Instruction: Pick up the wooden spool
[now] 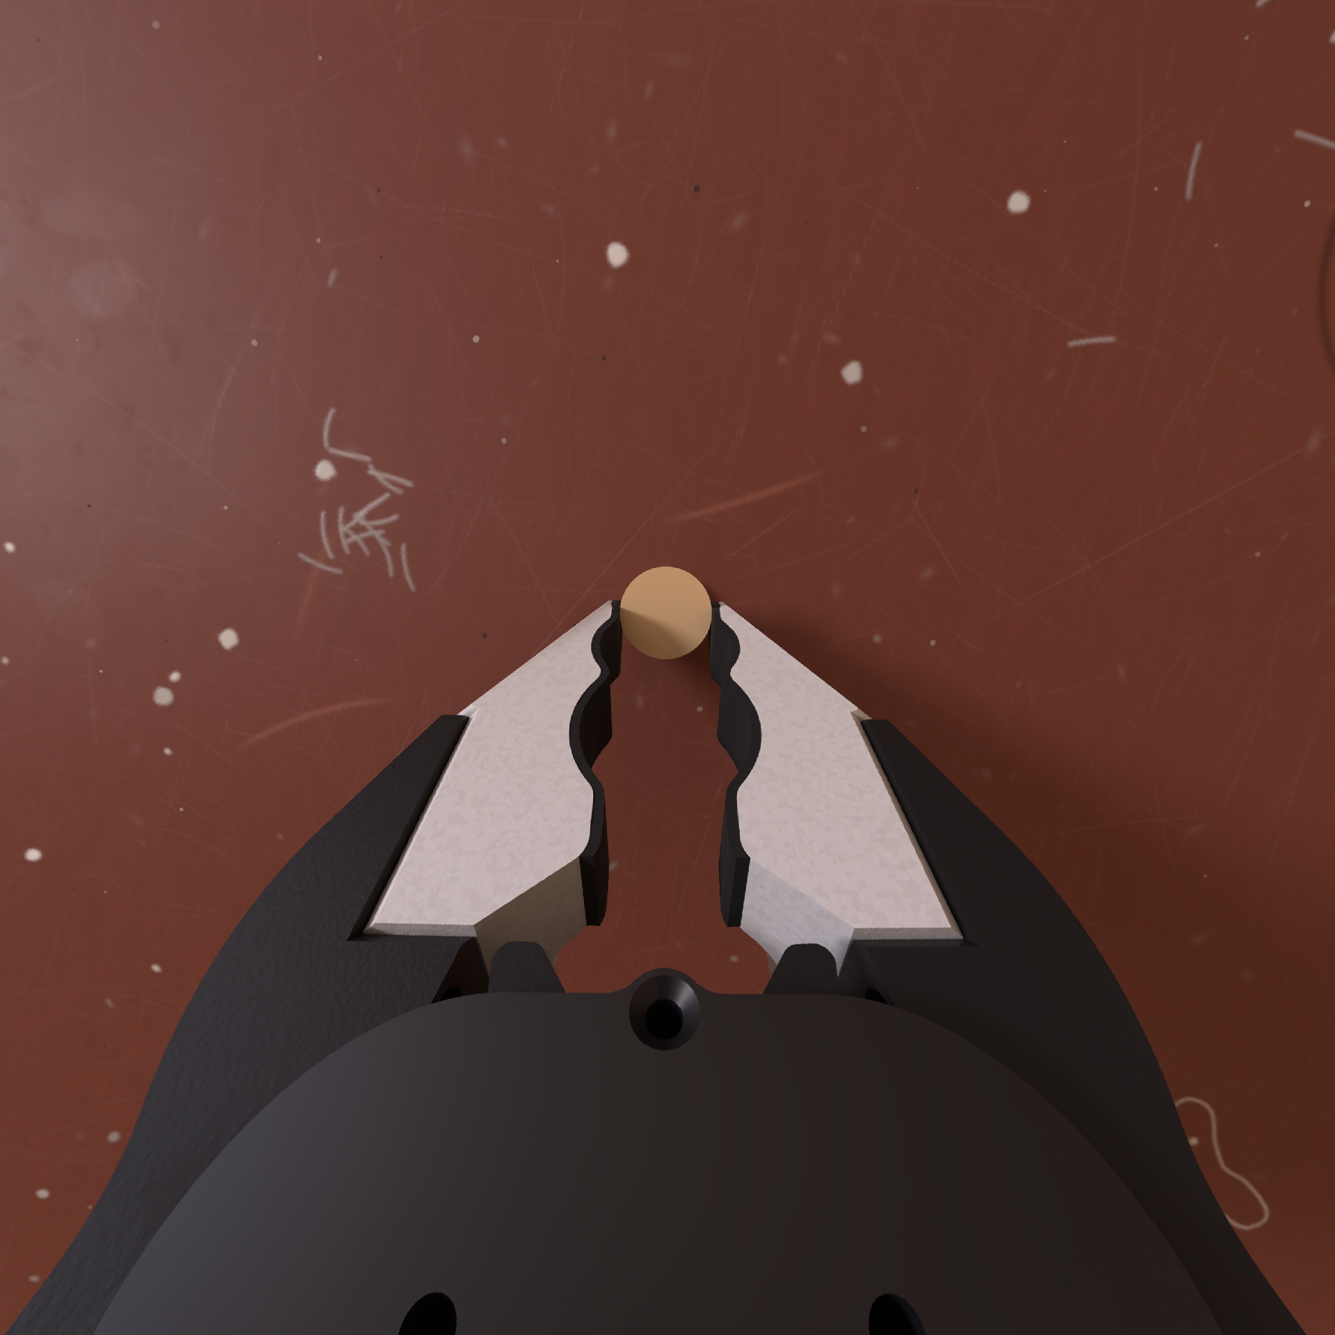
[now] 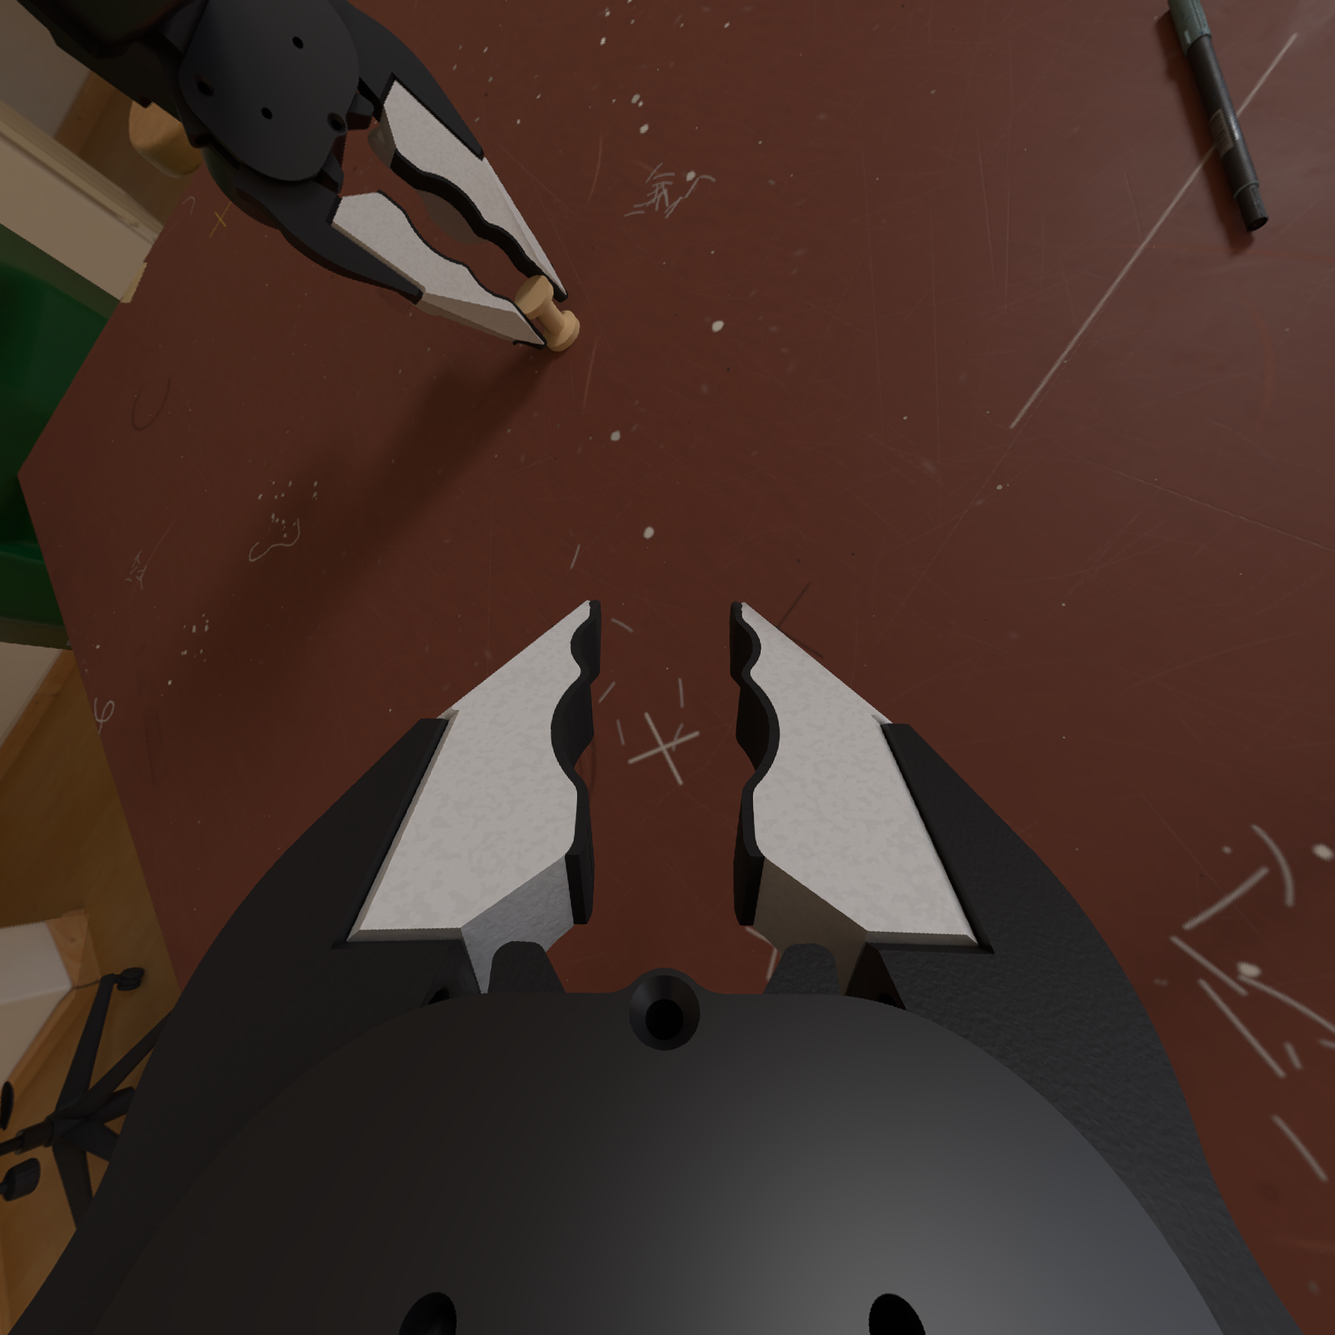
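Both grippers fill the lower half of their own views, bodies cut off at the bottom edge. Left gripper (image 1: 666,614) pinches the wooden spool (image 1: 665,612) between its fingertips (image 1: 612,628); only one round end shows there. In the right wrist view, upper left, the spool (image 2: 547,313) looks to stand on the scratched reddish-brown table (image 2: 939,506). Right gripper (image 2: 664,614) hangs spread, holding nothing. A dark pen (image 2: 1221,123) lies upper right, its top end cut off.
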Tool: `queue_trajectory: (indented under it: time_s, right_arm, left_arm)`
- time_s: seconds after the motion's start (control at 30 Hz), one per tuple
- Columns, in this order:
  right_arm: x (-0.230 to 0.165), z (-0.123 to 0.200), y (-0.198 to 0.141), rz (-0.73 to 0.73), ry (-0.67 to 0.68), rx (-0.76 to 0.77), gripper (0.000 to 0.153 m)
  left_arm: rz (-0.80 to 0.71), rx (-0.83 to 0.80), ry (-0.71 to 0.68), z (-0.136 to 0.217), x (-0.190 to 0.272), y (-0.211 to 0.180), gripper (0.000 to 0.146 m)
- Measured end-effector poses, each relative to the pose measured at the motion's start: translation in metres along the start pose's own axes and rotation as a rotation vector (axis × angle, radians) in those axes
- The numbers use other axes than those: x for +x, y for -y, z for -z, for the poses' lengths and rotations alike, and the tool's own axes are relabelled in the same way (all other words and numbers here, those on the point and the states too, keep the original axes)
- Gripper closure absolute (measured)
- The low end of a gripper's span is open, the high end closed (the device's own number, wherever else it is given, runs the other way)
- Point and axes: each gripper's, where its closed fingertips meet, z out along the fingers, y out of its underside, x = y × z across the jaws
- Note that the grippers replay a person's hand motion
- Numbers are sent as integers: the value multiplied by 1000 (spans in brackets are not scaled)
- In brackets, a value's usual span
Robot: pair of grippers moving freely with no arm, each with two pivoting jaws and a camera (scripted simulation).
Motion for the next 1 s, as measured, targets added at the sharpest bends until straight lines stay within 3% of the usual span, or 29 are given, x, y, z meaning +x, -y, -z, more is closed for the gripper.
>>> queue_trajectory:
  time_s: [0.27,0.43,0.7,0.93,1.0]
  right_arm:
    - [-6,2,14,21,12,49,116]
    - [-27,1,42,10,106,137,114]
    - [-59,-29,74,-137,301,197,121]
    - [-46,-35,83,-258,307,284,127]
    - [-43,-35,84,-258,300,296,138]
  left_arm:
    - [10,94,74,12,-8,16,123]
    - [-8,233,118,38,-1,58,123]
    - [-112,391,229,49,40,131,123]
    - [-185,489,294,56,59,157,123]
    - [-194,512,299,58,63,161,123]
